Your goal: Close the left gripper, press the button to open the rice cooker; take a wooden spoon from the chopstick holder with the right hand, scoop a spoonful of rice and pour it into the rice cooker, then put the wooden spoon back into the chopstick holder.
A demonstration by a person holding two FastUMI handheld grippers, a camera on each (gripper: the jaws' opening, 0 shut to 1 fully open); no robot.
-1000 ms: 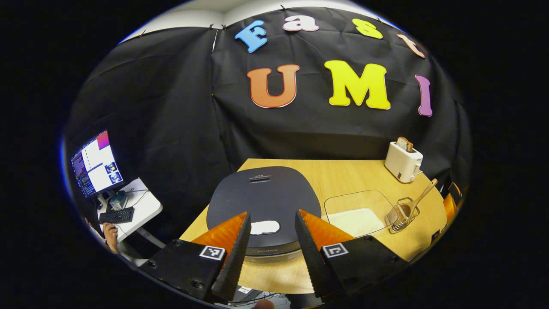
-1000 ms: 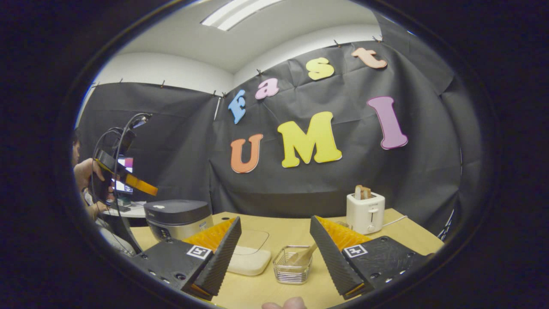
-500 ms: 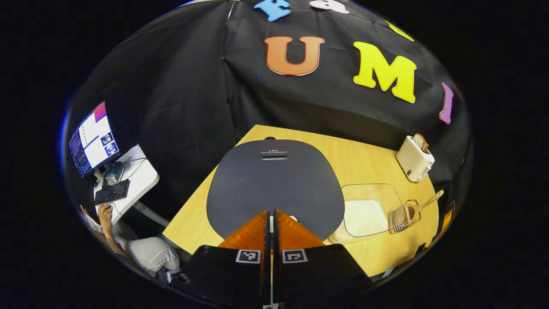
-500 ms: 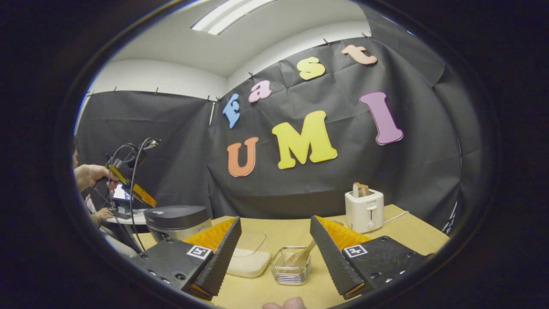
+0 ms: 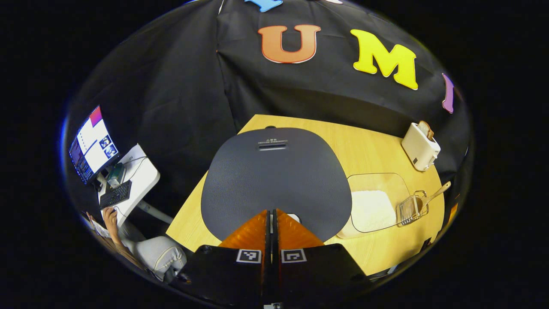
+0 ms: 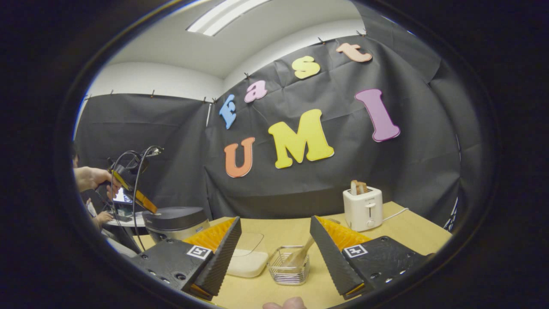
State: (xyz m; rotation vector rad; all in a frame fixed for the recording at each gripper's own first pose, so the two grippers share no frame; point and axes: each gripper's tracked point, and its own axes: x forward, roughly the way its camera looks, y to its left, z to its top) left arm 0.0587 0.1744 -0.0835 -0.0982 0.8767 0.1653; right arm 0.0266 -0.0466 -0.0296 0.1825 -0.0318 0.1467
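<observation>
The left gripper (image 5: 271, 212) was pinched totally closed right over the rice cooker (image 5: 274, 176) lid's near edge, while the right gripper (image 6: 274, 240) sat wide open, empty, facing the wooden spoon (image 6: 302, 254) in the chopstick holder (image 6: 288, 270).

bare tabletop (image 6: 279, 229) btwn cooker (image 6: 176, 219), toaster (image 6: 363, 208)

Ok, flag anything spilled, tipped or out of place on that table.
Nothing stands out. The rice cooker is closed, the rice container sits flat with no grains visible outside it, the wooden spoon leans in the chopstick holder, and the toaster stands upright.
</observation>
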